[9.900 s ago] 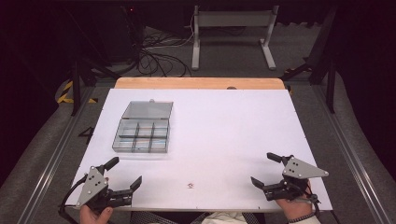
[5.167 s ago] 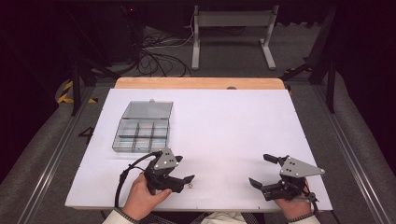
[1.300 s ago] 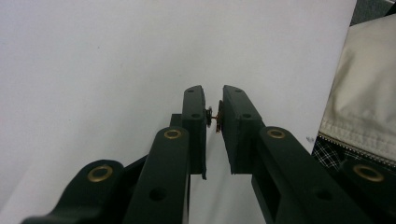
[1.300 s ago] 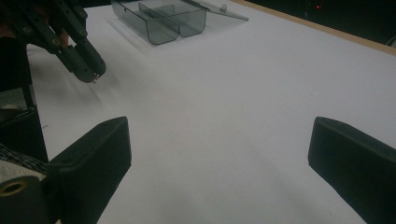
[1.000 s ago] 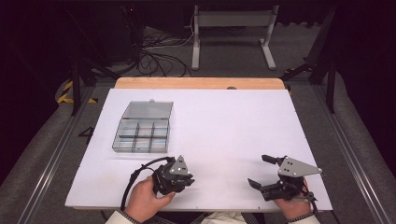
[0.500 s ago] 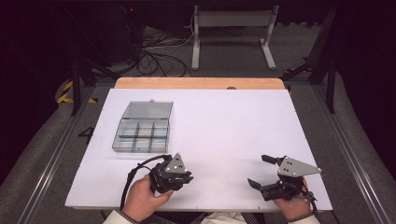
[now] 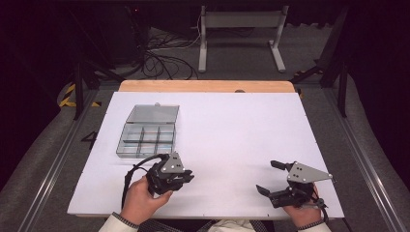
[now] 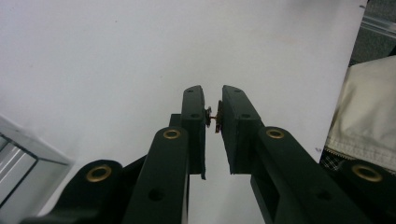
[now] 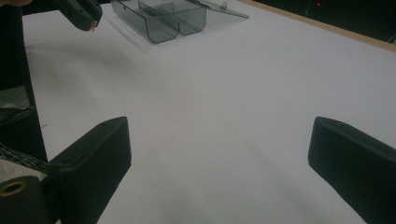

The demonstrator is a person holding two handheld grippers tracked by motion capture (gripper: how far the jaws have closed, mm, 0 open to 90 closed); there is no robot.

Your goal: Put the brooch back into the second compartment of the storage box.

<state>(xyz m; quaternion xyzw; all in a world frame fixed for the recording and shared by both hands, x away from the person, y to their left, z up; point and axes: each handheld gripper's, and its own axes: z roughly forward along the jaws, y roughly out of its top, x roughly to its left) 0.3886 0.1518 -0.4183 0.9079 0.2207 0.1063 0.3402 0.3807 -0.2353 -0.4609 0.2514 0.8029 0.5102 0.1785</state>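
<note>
Left gripper view first: our left gripper (image 8: 213, 116) has its jaws drawn in narrow, pinching a tiny coppery part (image 8: 214, 117) right at the tips, lifted a little clear of the white table (image 8: 116, 51). We cannot tell what the part is; it is too small. In the high view that gripper (image 7: 186, 177) sits near the front edge, tips aimed toward three o'clock, with the clear compartment box (image 7: 146, 140) just beyond it at eleven o'clock, lid (image 7: 153, 114) laid open toward twelve.

Over at four o'clock on the table, our right gripper (image 7: 270, 176) rests with jaws spread wide and nothing between them. Its own view looks across bare white sheet to the box (image 9: 161, 18) at eleven o'clock.

How far along, as we judge it: the pick looks done, the part is gripped and up. Left to do is the carry to the box and the drop into one of its compartments; they look empty from here, though the tinted walls make that hard to confirm.

Room to move is generous. The path from gripper to box is short and bare, the middle and far right of the sheet lie open, and only the front edge at six o'clock is close.
</note>
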